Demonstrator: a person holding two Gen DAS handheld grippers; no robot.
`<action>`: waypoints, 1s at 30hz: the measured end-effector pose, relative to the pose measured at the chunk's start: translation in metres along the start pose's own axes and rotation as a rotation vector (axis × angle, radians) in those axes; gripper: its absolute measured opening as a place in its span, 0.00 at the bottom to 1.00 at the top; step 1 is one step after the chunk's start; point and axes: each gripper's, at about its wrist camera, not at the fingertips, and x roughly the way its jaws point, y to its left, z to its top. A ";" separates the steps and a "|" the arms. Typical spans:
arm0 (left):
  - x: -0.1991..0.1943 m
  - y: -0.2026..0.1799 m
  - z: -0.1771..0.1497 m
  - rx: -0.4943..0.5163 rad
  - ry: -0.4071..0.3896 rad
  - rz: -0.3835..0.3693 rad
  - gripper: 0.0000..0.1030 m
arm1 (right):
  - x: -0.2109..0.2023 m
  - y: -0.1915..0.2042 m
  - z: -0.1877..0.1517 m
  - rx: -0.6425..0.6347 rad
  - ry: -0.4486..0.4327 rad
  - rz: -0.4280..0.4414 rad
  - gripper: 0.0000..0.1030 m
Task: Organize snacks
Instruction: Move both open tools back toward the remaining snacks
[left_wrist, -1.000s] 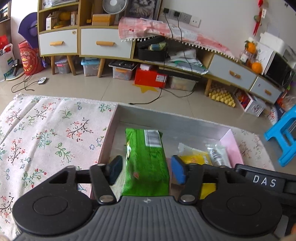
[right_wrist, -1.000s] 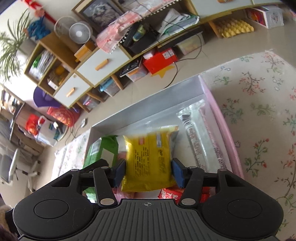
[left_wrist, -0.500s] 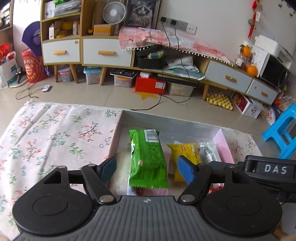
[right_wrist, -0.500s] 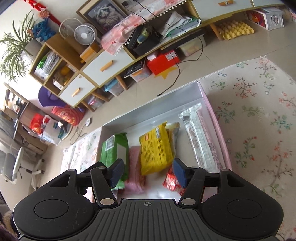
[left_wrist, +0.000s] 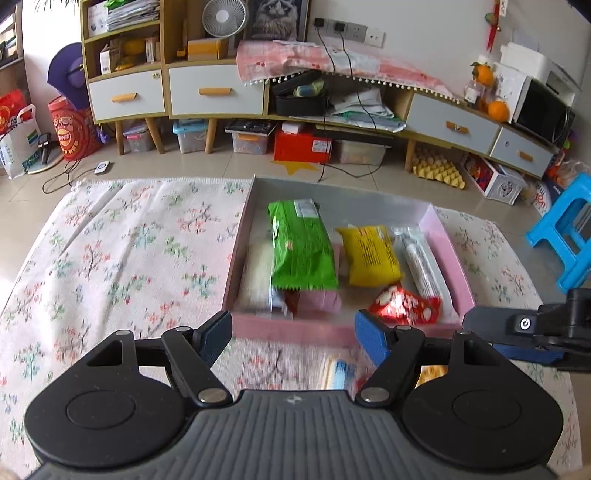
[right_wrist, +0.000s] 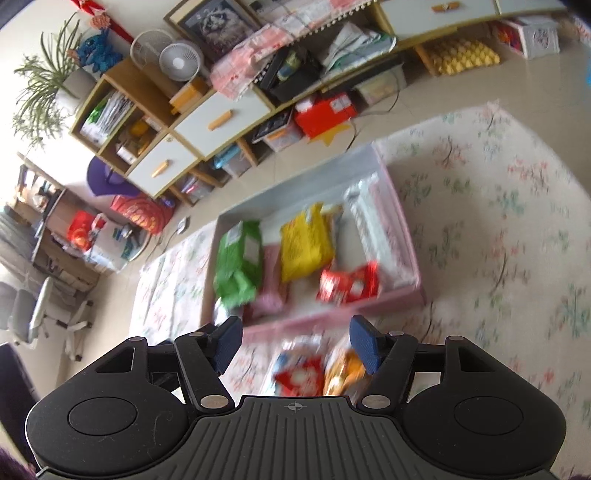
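A pink box (left_wrist: 291, 330) (right_wrist: 406, 236) on the floral cloth holds a green packet (left_wrist: 299, 243) (right_wrist: 238, 262), a yellow packet (left_wrist: 371, 254) (right_wrist: 304, 245), a red packet (left_wrist: 404, 304) (right_wrist: 349, 282), a clear long packet (left_wrist: 421, 264) and a pink one under the green. My left gripper (left_wrist: 293, 338) is open and empty above the box's near wall. My right gripper (right_wrist: 295, 345) is open and empty above loose snacks (right_wrist: 317, 373) on the cloth in front of the box; these also show in the left wrist view (left_wrist: 341, 373).
The floral cloth (left_wrist: 122, 251) spreads wide left and right of the box. The right gripper's body (left_wrist: 532, 332) sits at the left view's right edge. Cabinets (left_wrist: 214, 96) and a blue stool (left_wrist: 565, 232) stand beyond on the floor.
The right gripper let go of the yellow packet in the box. Both grippers pulled back and up from the box, open and empty.
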 end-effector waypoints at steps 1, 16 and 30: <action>-0.001 0.001 -0.003 -0.006 0.010 -0.006 0.68 | -0.003 0.003 -0.004 -0.014 -0.005 -0.003 0.63; -0.020 0.008 -0.052 -0.028 0.100 -0.081 0.68 | -0.036 -0.004 -0.059 -0.066 0.014 -0.044 0.65; -0.008 -0.001 -0.079 0.045 0.165 -0.072 0.67 | -0.036 -0.011 -0.068 -0.075 0.032 -0.075 0.65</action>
